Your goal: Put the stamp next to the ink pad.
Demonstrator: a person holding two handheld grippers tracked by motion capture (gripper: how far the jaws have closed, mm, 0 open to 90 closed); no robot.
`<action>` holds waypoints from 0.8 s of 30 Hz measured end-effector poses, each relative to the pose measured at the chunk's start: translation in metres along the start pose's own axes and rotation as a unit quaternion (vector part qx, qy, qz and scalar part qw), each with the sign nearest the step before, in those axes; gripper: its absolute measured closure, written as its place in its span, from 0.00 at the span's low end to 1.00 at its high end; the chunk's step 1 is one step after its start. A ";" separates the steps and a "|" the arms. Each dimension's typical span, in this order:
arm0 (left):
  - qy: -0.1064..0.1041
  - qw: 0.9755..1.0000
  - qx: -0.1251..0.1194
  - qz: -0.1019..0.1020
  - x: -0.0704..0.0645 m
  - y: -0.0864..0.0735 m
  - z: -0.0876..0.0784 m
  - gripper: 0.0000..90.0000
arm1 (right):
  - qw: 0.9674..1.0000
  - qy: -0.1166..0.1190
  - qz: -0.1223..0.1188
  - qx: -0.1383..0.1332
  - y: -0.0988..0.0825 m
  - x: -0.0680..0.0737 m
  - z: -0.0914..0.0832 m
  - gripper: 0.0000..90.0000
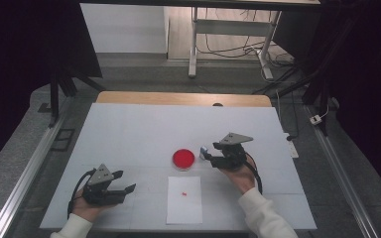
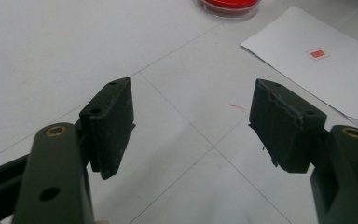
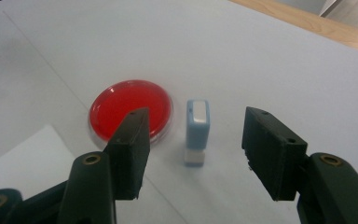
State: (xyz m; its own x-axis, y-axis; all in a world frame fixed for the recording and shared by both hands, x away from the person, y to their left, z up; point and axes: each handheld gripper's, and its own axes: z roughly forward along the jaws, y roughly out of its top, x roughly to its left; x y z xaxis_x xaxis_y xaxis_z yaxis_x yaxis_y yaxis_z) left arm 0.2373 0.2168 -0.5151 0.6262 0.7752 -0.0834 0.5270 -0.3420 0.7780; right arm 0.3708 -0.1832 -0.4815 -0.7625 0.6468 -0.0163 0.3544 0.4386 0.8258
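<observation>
1. High view, nearest the person: the left gripper [image 1: 124,183] rests low on the table [image 1: 129,124], jaws spread with nothing between them; the left gripper view shows bare surface between its pads.
2. Just beyond, at centre, lies a white sheet of paper [image 1: 184,208] bearing one small red stamp mark [image 1: 184,193]. That mark suggests the stamping itself is already done.
3. Farther on sits the round red ink pad [image 1: 183,158], uncovered.
4. Immediately to its right stands the small blue-and-white stamp [image 1: 204,151], upright on the table, close beside the ink pad but apart from it.
5. The right gripper [image 1: 212,157] hovers at the stamp. In the right gripper view its jaws stand apart with the stamp [image 3: 197,128] ahead of the gap and neither pad pressing on it, so the stamp appears set down and released.
6. Judged progress: near the end. What seems left is to draw the right gripper clear; no lid for the ink pad is visible.
7. Writing: the red mark is too small to read, and no brand or label can be made out on the stamp or the pad.
</observation>
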 end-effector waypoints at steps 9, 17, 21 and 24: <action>0.001 1.000 0.001 0.000 0.000 0.001 0.001 0.34 | 1.000 -0.005 -0.011 -0.014 -0.025 -0.001 -0.030 0.46; -0.001 1.000 0.003 0.001 0.001 0.000 0.002 0.34 | 0.999 -0.021 -0.005 -0.026 -0.056 -0.005 -0.065 0.46; -0.003 1.000 0.003 0.001 0.000 0.000 0.002 0.34 | 0.999 -0.025 0.000 -0.027 -0.070 -0.010 -0.080 0.47; -0.003 1.000 0.004 0.003 -0.001 0.001 0.003 0.34 | 0.999 -0.029 0.001 -0.028 -0.079 -0.015 -0.093 0.47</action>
State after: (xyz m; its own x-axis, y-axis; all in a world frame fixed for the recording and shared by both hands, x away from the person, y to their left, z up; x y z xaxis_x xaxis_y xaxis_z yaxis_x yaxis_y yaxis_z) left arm 0.2389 0.2145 -0.5163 0.6323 0.7704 -0.0824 0.5281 -0.3506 0.7734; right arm 0.3037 -0.2854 -0.4946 -0.7289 0.6830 -0.0465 0.3229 0.4029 0.8564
